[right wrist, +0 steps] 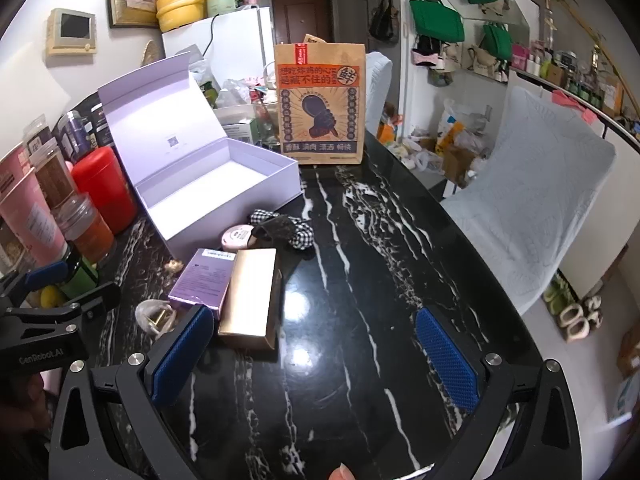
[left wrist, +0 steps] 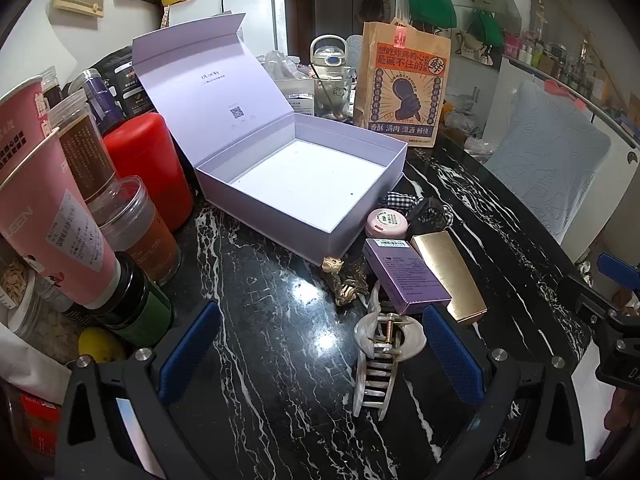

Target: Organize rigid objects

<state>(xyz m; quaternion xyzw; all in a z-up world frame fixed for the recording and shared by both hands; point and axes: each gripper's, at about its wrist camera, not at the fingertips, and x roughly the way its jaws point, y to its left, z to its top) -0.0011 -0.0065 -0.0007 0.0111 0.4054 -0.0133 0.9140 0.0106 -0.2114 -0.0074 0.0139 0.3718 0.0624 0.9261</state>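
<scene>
Both the left gripper [left wrist: 320,356] and right gripper [right wrist: 316,356] are hovering with jaws released, empty. Nearest, the hair claw [left wrist: 380,360] is lying on the desk [left wrist: 260,300], then purple carton [left wrist: 404,276], gold carton [left wrist: 452,272], pink tin [left wrist: 386,222]. Beyond, the open box [left wrist: 304,184] is waiting; likely next, clamping the claw.

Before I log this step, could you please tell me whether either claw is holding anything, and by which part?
Nothing is held. The left claw is open above the pearly plastic hair clip, and the right claw is open over the black marble tabletop.
</scene>
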